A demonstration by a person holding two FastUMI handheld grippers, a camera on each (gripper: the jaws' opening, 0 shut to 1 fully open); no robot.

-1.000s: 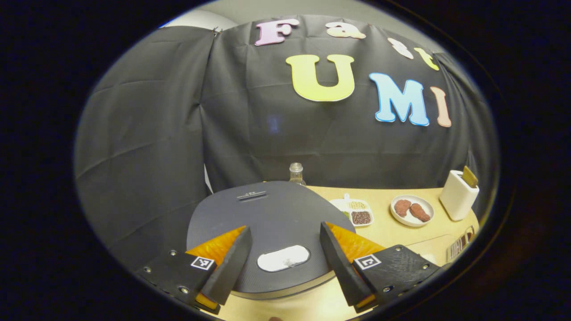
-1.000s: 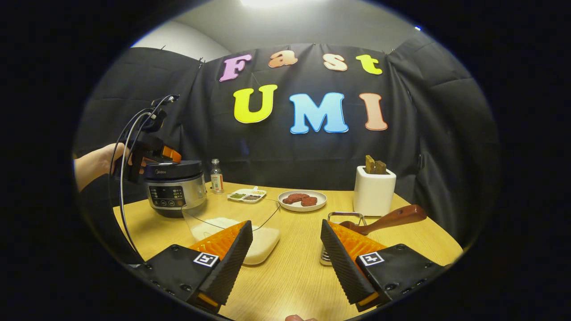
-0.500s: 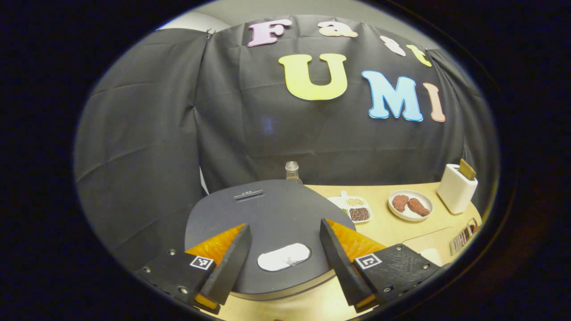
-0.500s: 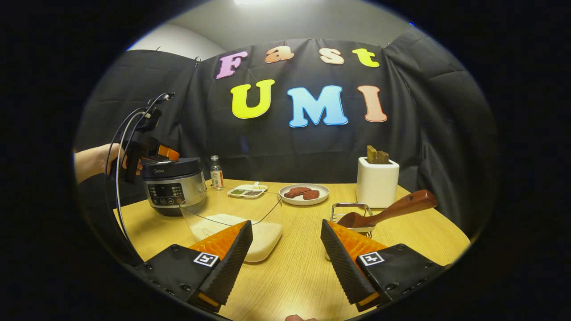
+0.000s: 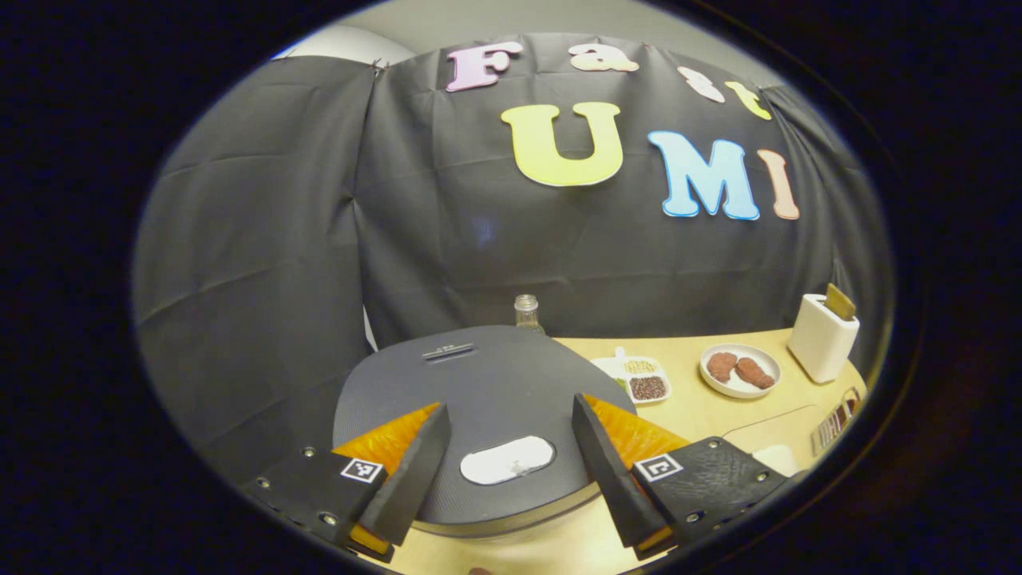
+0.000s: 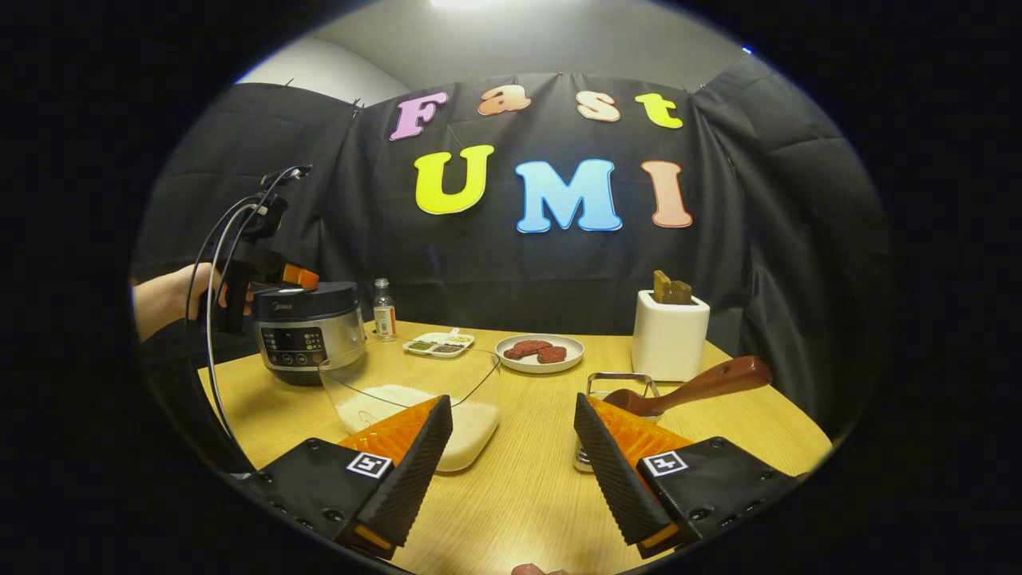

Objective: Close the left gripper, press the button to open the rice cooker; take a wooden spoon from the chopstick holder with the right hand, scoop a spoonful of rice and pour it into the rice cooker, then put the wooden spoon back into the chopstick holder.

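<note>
In the left gripper view, the left gripper [image 5: 511,471] hangs over the one rice cooker [image 5: 479,383], fingers wide apart; its lid is down and the button [image 5: 507,461] unpressed, so nothing looks done.

In the right gripper view, the right gripper [image 6: 511,471] is wide and empty; one wooden spoon [image 6: 695,388] leans in the one chopstick holder [image 6: 619,391], beside one rice bowl [image 6: 415,391].

Matt textured rice cooker lid [image 5: 479,383]; glossy wooden spoon [image 6: 703,386].

A: Left gripper [image 5: 508,467]?
B: Jaws spread wide, above the rice cooker [image 5: 479,383] lid, either side of the pale button [image 5: 508,461].
A: Lid?
B: Down. Bottle [image 5: 526,312] behind it.
</note>
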